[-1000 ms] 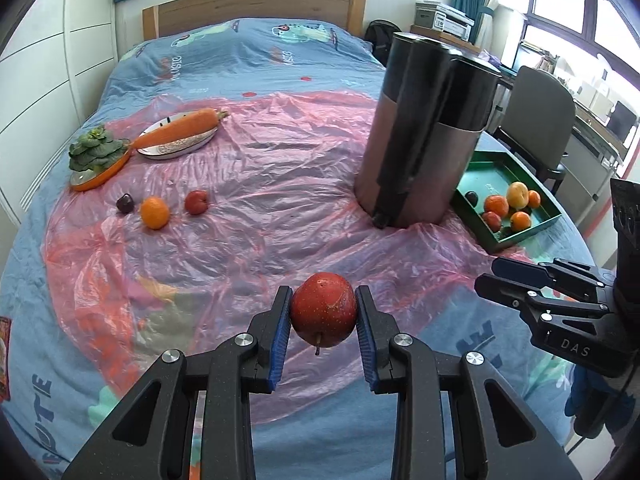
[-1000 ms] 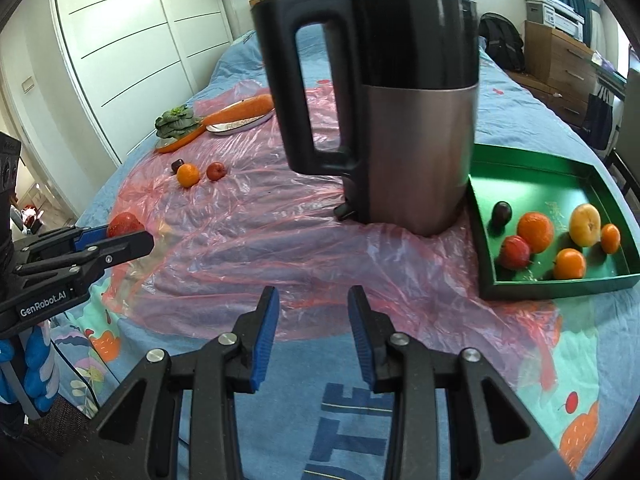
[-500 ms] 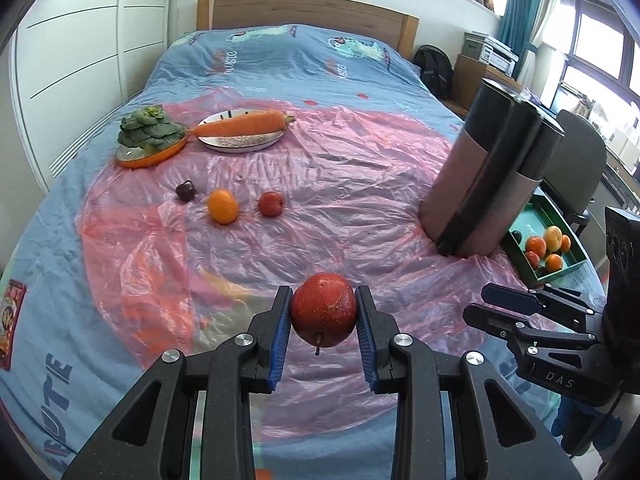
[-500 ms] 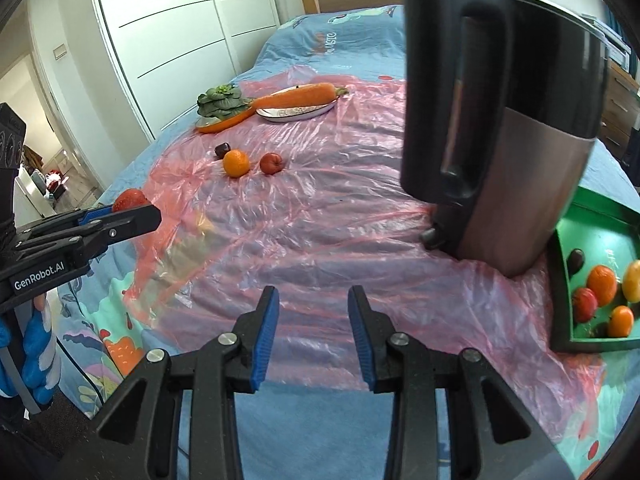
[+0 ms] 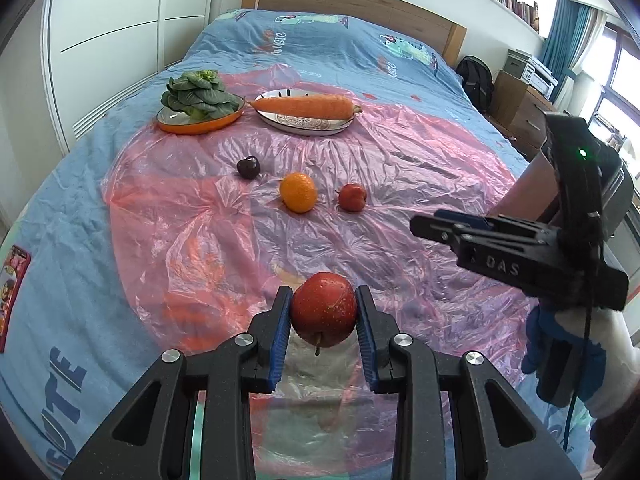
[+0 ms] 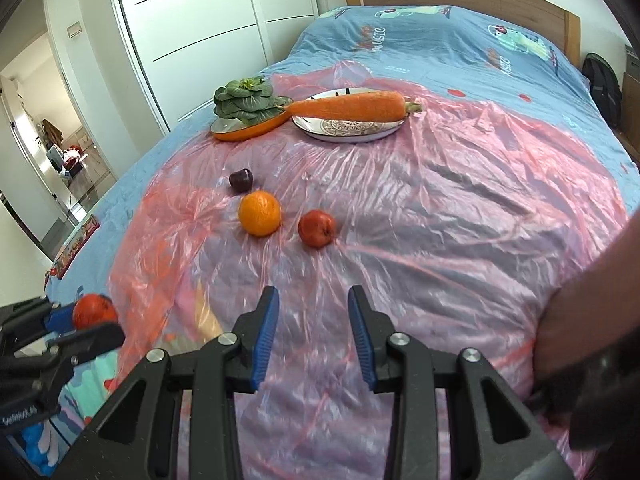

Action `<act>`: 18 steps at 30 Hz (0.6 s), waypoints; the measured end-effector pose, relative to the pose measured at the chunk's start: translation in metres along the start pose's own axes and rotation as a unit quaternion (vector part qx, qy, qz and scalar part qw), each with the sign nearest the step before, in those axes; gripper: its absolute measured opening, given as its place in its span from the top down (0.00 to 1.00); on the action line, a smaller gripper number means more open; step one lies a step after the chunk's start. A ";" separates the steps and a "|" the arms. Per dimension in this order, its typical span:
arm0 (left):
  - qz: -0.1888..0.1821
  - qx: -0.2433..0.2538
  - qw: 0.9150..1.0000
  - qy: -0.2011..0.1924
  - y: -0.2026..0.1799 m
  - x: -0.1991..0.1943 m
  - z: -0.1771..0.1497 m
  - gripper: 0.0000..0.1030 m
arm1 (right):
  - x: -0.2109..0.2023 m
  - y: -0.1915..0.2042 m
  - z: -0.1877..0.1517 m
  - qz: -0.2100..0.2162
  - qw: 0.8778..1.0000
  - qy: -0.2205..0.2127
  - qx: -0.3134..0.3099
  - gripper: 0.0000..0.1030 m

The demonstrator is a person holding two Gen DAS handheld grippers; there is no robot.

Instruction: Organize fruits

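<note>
Bed: blue cover with a crinkly pink plastic sheet spread over it, everything sits on that.
Plates: bok choy on an orange dish, big carrot on a white plate, both at the far edge of the sheet.
Loose fruit: orange, small red apple just beside it, dark plum behind them, all mid-sheet.
Left gripper: fingers clamped on a red apple, stem down, held in the air above the near edge of the sheet.
Right gripper: fingers parted a bit, nothing between them, pointing toward the loose fruit.
Step, my guess: right goes for the small apple or orange. Come down straight and straddle it, that plastic looks slippy so round fruit might roll.
</note>
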State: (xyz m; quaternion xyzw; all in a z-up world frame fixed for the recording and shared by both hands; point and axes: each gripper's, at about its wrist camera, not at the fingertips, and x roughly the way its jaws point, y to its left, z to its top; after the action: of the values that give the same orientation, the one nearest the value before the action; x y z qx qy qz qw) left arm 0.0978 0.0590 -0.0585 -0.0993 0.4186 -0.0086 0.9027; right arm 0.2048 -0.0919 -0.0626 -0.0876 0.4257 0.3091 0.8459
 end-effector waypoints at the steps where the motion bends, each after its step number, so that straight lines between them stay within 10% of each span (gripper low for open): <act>1: 0.001 -0.002 1.000 0.002 0.003 0.002 -0.001 0.74 | 0.010 0.000 0.007 0.001 1.000 0.003 -0.001 0.43; 18: 0.008 -0.020 1.000 0.018 0.026 0.020 -0.004 0.74 | 0.097 -0.003 0.041 -0.011 0.999 0.040 0.011 0.43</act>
State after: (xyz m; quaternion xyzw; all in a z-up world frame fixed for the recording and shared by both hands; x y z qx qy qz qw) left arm 0.1064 0.0814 -0.0808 -0.1142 0.4358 0.0049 0.8927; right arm 0.2774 -0.0332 -0.1127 -0.0951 0.4613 0.2919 0.8324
